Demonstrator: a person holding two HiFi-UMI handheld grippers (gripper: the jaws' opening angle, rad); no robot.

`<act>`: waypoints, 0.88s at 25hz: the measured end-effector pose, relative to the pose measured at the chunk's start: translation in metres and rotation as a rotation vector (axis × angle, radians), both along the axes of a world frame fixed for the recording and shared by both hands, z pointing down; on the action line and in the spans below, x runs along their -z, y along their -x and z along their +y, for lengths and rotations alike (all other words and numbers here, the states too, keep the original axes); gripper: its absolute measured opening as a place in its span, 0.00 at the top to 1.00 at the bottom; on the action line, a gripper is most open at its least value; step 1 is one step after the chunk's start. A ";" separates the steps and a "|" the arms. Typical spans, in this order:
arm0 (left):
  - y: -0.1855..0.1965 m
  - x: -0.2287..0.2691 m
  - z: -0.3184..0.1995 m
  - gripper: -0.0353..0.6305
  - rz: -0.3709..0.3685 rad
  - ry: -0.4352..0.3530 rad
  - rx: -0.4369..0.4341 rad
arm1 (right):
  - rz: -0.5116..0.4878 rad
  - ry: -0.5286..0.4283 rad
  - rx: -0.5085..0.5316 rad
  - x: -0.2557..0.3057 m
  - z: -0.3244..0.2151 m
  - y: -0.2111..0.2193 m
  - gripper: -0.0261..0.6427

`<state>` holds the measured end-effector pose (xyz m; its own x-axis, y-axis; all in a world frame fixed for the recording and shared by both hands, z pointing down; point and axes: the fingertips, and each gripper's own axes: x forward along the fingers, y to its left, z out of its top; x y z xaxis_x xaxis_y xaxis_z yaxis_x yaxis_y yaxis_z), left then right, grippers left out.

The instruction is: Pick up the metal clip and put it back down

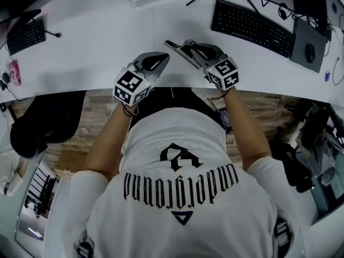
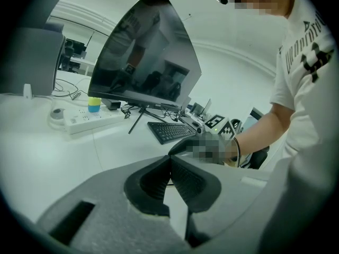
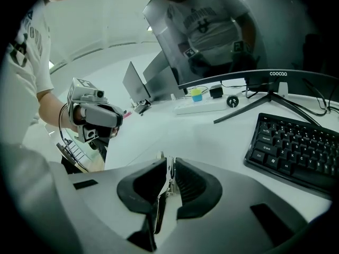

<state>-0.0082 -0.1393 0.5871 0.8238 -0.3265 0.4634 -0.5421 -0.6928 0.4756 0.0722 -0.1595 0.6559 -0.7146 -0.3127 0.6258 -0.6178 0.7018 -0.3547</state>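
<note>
At the far left of the white desk (image 1: 107, 31), a small keyboard (image 1: 25, 36) is seen near the edge. Next to the right, just above the desk's near edge, the left gripper (image 1: 161, 59) is held low over the bare surface. In its own view its pads (image 2: 185, 179) are pressed together at the tips, and nothing is carried between them. Behind them in that view a dark monitor (image 2: 143, 62) is raised on a stand, with a white power strip (image 2: 87, 121) lying to its left.

Just right of the left gripper, and close beside it, the right gripper (image 1: 185, 48) is angled toward the upper left. The metal clip (image 3: 169, 175) is caught between its jaws, which are set narrow, with the ribbed pads (image 3: 193, 181) closed against the thin metal on both sides. In the head view the clip (image 1: 173, 46) is seen as a silvery strip projecting past the fingertips over the desk. Whether its end is touching the surface or is lifted just clear cannot be settled from these angles.

Further right, well apart from the clip, a large keyboard (image 1: 252, 23) is laid at a slant, and a mouse (image 1: 310, 52) is placed on a dark pad beyond it.
</note>
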 end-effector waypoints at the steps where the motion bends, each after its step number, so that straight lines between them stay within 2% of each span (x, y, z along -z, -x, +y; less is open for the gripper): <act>1: -0.001 0.000 0.001 0.93 0.001 0.001 0.000 | -0.001 -0.005 -0.001 0.002 -0.001 0.000 0.91; 16: -0.020 0.017 0.022 0.93 0.018 -0.036 0.007 | -0.008 -0.111 0.005 0.049 0.009 -0.012 0.91; 22: -0.029 0.045 0.031 0.93 0.082 -0.043 0.048 | -0.025 -0.159 0.007 0.076 0.019 -0.015 0.91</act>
<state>0.0204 -0.1085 0.5425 0.8413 -0.3845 0.3799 -0.5356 -0.6880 0.4896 0.0875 -0.1404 0.5795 -0.7320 -0.4016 0.5503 -0.6050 0.7547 -0.2539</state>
